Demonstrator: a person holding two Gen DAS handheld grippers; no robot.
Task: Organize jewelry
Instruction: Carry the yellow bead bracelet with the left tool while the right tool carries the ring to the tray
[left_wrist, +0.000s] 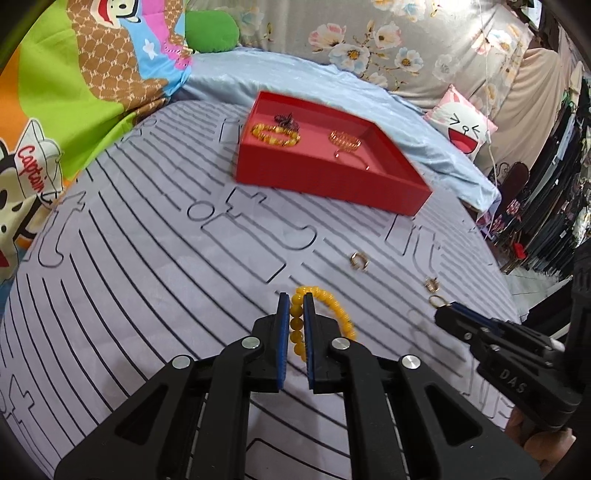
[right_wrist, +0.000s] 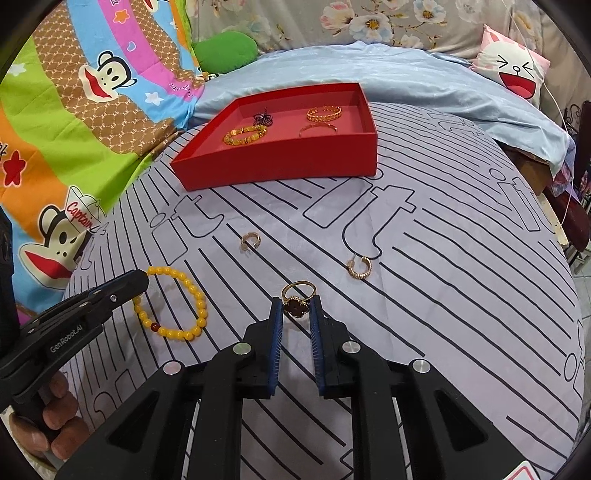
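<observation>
A red tray (left_wrist: 325, 181) (right_wrist: 280, 162) sits on the lilac striped sheet and holds a yellow bead bracelet (right_wrist: 245, 134), a dark piece (right_wrist: 263, 119), a gold band (right_wrist: 324, 112) and a thin gold bangle (right_wrist: 317, 128). My left gripper (left_wrist: 295, 301) is shut on a yellow bead bracelet (left_wrist: 332, 306) (right_wrist: 173, 304) lying on the sheet. My right gripper (right_wrist: 296, 304) (left_wrist: 448, 310) is shut on a gold ring with a dark clover face (right_wrist: 295, 304). Two gold hoop earrings (right_wrist: 251, 240) (right_wrist: 359, 267) lie loose on the sheet beyond the grippers.
A cartoon monkey blanket (right_wrist: 92, 110) lies at the left. A light blue sheet (right_wrist: 406, 77) and a laughing-face pillow (right_wrist: 513, 66) are behind the tray. A green cushion (right_wrist: 225, 50) is at the back. The bed drops off at the right (right_wrist: 569, 221).
</observation>
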